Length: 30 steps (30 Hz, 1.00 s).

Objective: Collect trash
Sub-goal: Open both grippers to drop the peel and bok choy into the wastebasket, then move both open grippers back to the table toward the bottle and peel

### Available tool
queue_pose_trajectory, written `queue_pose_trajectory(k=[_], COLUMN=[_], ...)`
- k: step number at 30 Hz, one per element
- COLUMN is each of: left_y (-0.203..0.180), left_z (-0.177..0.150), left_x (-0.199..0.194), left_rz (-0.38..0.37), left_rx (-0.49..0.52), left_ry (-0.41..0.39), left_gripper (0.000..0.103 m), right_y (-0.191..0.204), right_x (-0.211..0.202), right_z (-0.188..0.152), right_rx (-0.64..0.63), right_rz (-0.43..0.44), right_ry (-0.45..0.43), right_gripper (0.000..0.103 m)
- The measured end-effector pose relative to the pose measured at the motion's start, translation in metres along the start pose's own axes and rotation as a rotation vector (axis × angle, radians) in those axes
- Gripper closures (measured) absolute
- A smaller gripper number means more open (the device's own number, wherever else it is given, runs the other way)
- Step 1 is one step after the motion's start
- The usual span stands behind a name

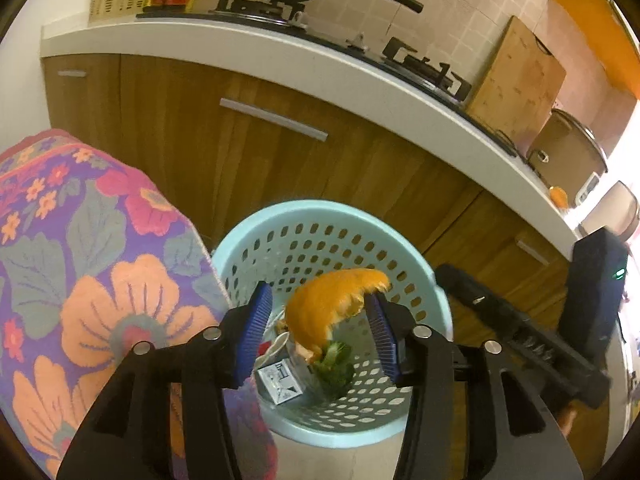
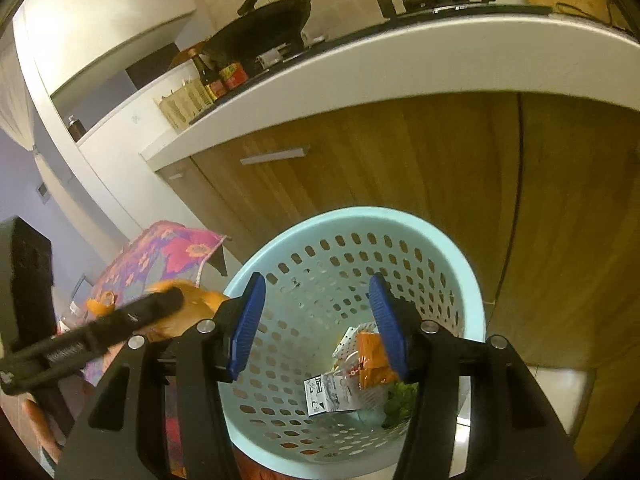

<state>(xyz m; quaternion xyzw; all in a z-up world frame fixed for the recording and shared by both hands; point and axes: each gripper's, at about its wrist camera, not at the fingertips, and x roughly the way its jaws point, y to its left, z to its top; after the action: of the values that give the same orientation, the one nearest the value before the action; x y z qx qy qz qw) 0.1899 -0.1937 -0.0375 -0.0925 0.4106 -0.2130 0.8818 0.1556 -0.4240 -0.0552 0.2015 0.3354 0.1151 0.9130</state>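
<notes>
Left gripper (image 1: 318, 336): jaws spread, orange peel (image 1: 332, 304) between them, brushing the right-hand pad (image 1: 380, 340) only, apparently dropping free. Directly beneath its tips: pale blue basket (image 1: 436, 292), holding a small carton (image 1: 279, 380) and greens (image 1: 334, 364). Floral cloth (image 1: 100, 260) to its left. Right gripper (image 2: 318, 322): jaws apart, empty, over the same basket. Judgement: keep the left tips centred above the rim until the peel clears the pad; a small shake if it clings.
</notes>
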Motion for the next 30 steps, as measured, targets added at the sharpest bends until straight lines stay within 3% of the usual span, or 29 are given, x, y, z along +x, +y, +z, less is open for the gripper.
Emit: queue_pose_trajectory(k=[4, 21, 27, 30], left_y=[0.007, 0.034, 0.061, 0.076], left_z=[-0.003, -0.01, -0.014, -0.017], left_x=[-0.001, -0.064, -0.103, -0.121], left_rz=[-0.029, -0.023, 0.021, 0.04], left_rx=[-0.013, -0.051, -0.1, -0.126], left_ry=[0.011, -0.098, -0.187, -0.223], left_gripper=[0.056, 0.054, 0.039, 0.038], right_y=[0.006, 0.063, 0.104, 0.124], right_x=[-0.004, -0.019, -0.018, -0.018], right_z=[0.002, 0.004, -0.002, -0.004], right_rx=[-0.01, -0.118, -0.196, -0.236], right_rz=[0.007, 0.037, 0.057, 0.068], right_ry=[-0.008, -0.029, -0.025, -0.028], right_gripper=[0.053, 0.053, 0.05, 0.046])
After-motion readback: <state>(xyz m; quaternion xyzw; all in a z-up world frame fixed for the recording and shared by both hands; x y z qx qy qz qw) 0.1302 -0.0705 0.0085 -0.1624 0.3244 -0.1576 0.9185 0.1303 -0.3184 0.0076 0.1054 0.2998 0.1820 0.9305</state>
